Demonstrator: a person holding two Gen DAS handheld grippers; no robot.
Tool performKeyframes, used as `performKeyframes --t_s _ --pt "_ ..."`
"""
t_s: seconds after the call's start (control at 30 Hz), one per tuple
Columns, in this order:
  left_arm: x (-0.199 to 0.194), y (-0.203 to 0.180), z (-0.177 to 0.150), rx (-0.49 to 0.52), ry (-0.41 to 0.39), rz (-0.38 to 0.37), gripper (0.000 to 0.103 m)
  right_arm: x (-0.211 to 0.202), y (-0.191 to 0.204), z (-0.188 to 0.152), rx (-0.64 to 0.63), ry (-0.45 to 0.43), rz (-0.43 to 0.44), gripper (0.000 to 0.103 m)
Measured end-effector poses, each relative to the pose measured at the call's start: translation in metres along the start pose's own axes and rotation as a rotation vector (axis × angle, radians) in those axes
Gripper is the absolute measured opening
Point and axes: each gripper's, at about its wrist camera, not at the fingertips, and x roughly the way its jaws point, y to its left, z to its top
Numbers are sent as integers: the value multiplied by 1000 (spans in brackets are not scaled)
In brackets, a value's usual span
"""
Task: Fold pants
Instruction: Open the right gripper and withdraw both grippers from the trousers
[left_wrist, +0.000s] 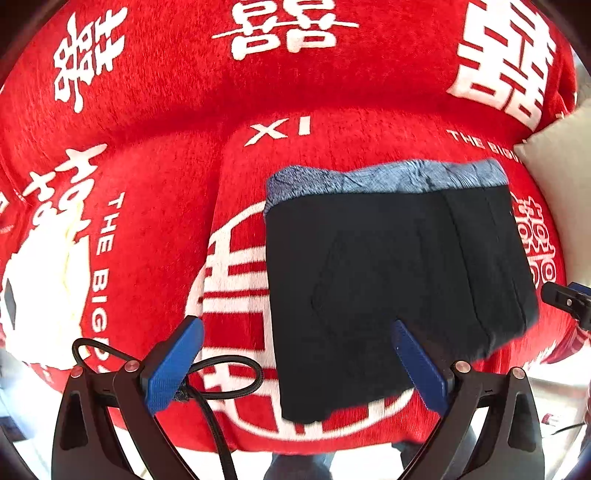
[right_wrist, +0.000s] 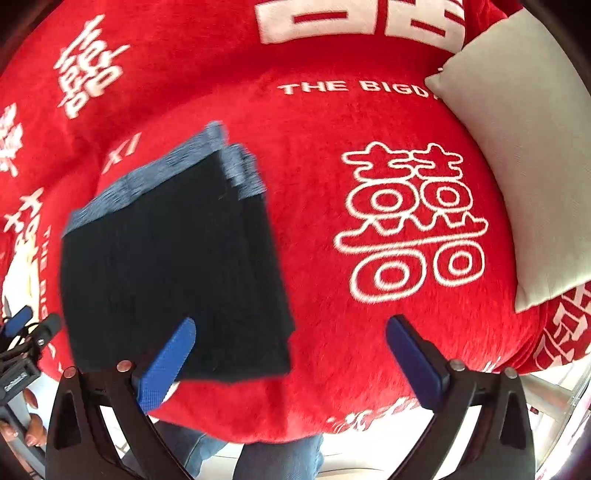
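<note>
Both grippers spread wide, nothing clamped. Left gripper (left_wrist: 297, 350): blue pads (left_wrist: 173, 369) far apart, looking steeply down; one pad sits over the red cover, the other overlaps the dark cloth in view, contact can't be confirmed, no pinch either way. Right gripper (right_wrist: 290, 354): blue pads (right_wrist: 168, 365) equally far apart, pointing straight down; its left pad overlaps the near corner of the cloth in view, the other is over bare red fabric, no grip. Folded pants (left_wrist: 391, 280) lie flat on the red sofa cover (left_wrist: 166, 177), a compact dark navy rectangle with a lighter blue-grey band along the far edge, so the band end points toward the backrest. Left wrist view: long axis runs near-to-far, slightly skewed, with stitched seam lines visible on top. Right wrist view: the same stack sits left of centre, rotated, with several layered band edges stepped at the far right corner. Beige cushion (right_wrist: 517, 177) rests at the right end of the seat, well apart from the pants. Black cable (left_wrist: 221, 373) loops under the left gripper. Right gripper tip shows at the right edge of the left wrist view, beside the pants. Person's jeans (right_wrist: 280, 458) visible below the seat edge; fingers (right_wrist: 31, 424) of the left hand wrap the left gripper's handle at the lower left.
</note>
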Motion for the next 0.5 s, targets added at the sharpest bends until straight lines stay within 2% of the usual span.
performKeyframes --t_s 0.33,0.5 --pt "-53 -7 -24 63 -23 -6 102 -49 39 -63 9 19 72 103" --pt "-75 -2 -28 88 -29 26 102 -75 46 -80 34 2 83 103"
